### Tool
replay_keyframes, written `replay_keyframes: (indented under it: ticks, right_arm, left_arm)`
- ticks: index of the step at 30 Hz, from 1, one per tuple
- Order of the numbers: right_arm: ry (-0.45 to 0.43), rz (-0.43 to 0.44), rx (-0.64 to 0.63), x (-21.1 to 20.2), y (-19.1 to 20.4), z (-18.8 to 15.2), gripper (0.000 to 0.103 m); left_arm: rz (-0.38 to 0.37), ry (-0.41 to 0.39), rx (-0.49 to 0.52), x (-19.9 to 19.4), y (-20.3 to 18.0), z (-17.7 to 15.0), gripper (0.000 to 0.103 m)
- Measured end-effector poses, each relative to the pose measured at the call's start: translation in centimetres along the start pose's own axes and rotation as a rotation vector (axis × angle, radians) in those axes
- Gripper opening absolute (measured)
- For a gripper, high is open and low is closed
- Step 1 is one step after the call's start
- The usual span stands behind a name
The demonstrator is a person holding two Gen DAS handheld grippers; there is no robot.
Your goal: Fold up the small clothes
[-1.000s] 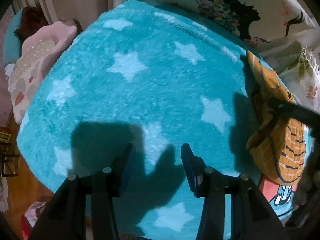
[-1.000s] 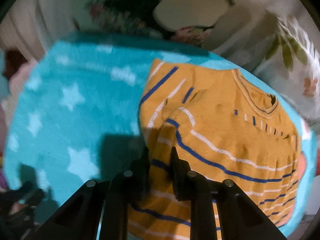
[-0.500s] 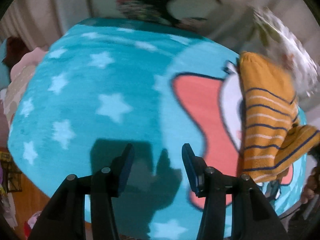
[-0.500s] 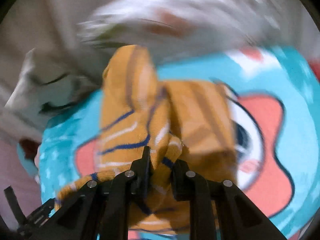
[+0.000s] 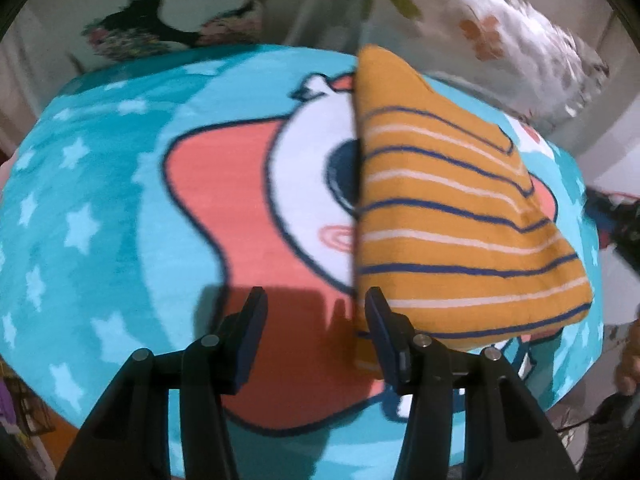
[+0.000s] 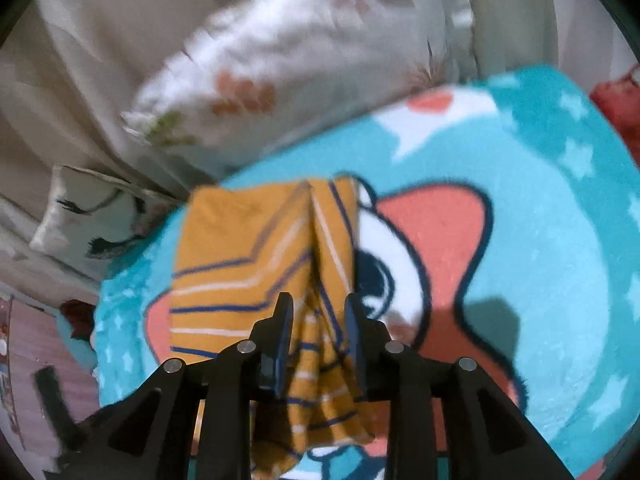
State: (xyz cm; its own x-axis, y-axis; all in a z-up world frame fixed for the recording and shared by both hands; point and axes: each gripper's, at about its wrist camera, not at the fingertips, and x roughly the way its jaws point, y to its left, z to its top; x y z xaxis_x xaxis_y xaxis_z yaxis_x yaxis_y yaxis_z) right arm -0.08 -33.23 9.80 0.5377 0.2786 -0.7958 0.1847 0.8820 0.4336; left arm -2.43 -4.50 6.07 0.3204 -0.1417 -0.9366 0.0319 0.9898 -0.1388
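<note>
Turquoise fleece covers the whole work surface: a star-print blanket (image 5: 100,208) with a large cartoon figure in coral and white at its middle. In the left wrist view, going left to right, pale stars scatter from nine o'clock down to seven o'clock, then the coral patch fills the centre, then the white face with a dark eye sits just left of the garment. The left gripper (image 5: 316,332) rises from six o'clock, pointing steeply down; its jaws stand moderately wide and are opening, with only bare blanket between them. Its right finger overlaps the near edge of the folded sweater (image 5: 452,232), though contact cannot be told. That sweater, mustard with navy and white stripes, lies folded on the blanket from twelve o'clock to four o'clock, a straight edge on its left side. Behind it, at one o'clock, lies blurred floral bedding (image 5: 500,28).

In the right wrist view, a pillow (image 6: 92,216) sits at nine o'clock and floral bedding at eleven. The sweater (image 6: 240,264) spreads left of centre. The right gripper (image 6: 318,328) has a narrow gap and its jaws are opening; a bunched fold of the sweater stands between them, the pads seeming slack on it. Coral figure and stars fill three o'clock.
</note>
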Motion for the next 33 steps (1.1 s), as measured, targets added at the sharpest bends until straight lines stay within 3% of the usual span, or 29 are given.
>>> replay_keyframes:
  ticks: [3,7,10,11,14,18,22,24,26,29,33]
  right_arm:
    - [-0.012,0.085,-0.051,-1.3,2.2,-0.4,0.030]
    - [0.097,0.192,-0.092,1.7,4.6,-2.6,0.030]
    - [0.196,0.145,-0.109,4.3,4.0,-4.6,0.030]
    - [0.239,0.092,-0.112,5.4,3.2,-5.4,0.024]
    - [0.258,-0.063,-0.128,6.9,0.2,-6.8,0.000]
    - [0.259,-0.022,-0.048,6.5,-2.5,-7.2,0.000]
    - [0.275,-0.118,-0.223,6.6,0.0,-7.4,0.000]
    - [0.242,-0.172,-0.240,5.6,0.9,-6.9,0.008]
    - [0.090,-0.225,-0.230,2.7,1.7,-5.6,0.012]
    - [-0.045,-0.165,-0.229,0.1,3.0,-3.2,0.014]
    - [-0.012,-0.063,-0.276,2.5,5.8,-1.0,0.021]
  left_arm:
    - [-0.001,0.055,0.009,2.1,-0.9,-0.5,0.052]
    - [-0.010,0.076,-0.016,2.7,-1.1,-1.1,0.052]
    - [-0.021,0.069,-0.039,2.0,-0.5,-1.2,0.052]
    - [-0.022,0.067,-0.044,1.8,-0.4,-1.2,0.052]
    - [-0.016,0.056,-0.045,1.2,-0.1,-1.6,0.053]
    - [0.005,0.046,-0.038,0.8,-0.1,-1.9,0.058]
    - [0.006,0.049,-0.029,0.6,-0.3,-2.0,0.058]
    - [0.009,0.025,-0.016,-0.1,-0.5,-1.9,0.058]
    - [0.006,-0.007,0.001,-0.9,-0.7,-1.9,0.058]
    - [0.030,-0.061,0.039,-2.0,-1.1,-2.0,0.058]
    - [0.049,-0.132,0.060,-3.6,-1.4,-2.2,0.060]
